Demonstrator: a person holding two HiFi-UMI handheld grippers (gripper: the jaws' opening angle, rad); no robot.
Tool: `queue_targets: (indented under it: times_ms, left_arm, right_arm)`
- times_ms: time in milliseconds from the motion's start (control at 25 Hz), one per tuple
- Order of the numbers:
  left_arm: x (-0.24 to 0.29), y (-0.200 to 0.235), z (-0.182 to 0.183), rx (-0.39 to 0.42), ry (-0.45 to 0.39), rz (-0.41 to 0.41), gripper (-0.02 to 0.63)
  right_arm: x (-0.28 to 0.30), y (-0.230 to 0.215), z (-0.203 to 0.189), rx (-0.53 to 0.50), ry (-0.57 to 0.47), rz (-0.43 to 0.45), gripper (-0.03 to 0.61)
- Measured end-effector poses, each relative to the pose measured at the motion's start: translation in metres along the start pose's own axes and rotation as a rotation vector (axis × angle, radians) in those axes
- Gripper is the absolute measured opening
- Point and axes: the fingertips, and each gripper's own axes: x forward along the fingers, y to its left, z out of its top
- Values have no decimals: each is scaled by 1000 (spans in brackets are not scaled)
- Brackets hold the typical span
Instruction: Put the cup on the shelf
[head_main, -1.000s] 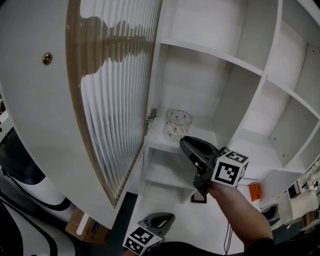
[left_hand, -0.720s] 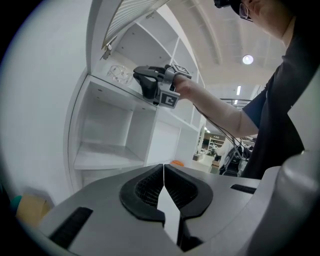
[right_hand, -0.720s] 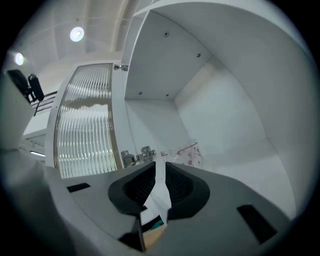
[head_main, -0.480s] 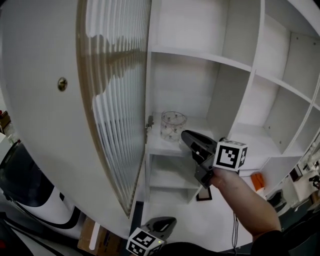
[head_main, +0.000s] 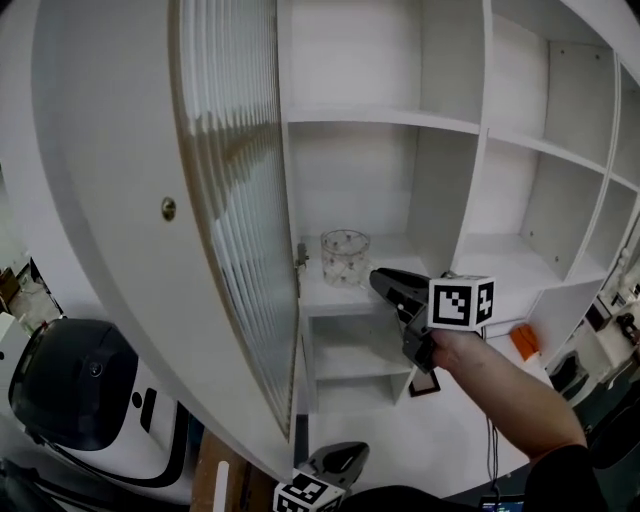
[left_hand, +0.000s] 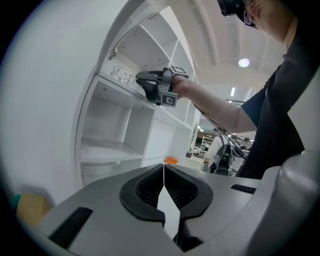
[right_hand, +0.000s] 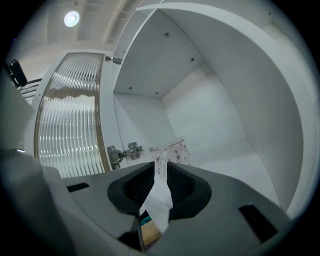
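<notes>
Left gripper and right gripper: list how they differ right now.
The left gripper hangs low, far from the shelf; the right gripper is raised to shelf level and points at the cup, which it does not touch. The left gripper's jaws are together; the right gripper's stand narrowly apart. Both are empty.

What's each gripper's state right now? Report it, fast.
Left gripper: closed, empty.
Right gripper: jaws slightly apart, holding nothing; the cup stands on the shelf ahead of it.
</notes>
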Motion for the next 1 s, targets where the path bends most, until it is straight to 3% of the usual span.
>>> queue_targets:
  times_ms: [240, 560, 800, 1000]
  left_arm:
    - [-3, -2, -1, -7, -7, 1, 15]
    - [-5, -5, -2, -13, -13, 6, 15]
    - [-7, -7, -3, -20, -19, 9, 15]
    - [-10, -8, -5, -30, -24, 11, 15]
  right_arm:
    - [15, -1, -1, -6, 28, -43, 35]
    - [45, 30, -11, -6, 57, 22, 35]
    - [25, 22, 6, 28, 16, 19, 37]
    - [5, 20, 27, -41, -24, 0, 37]
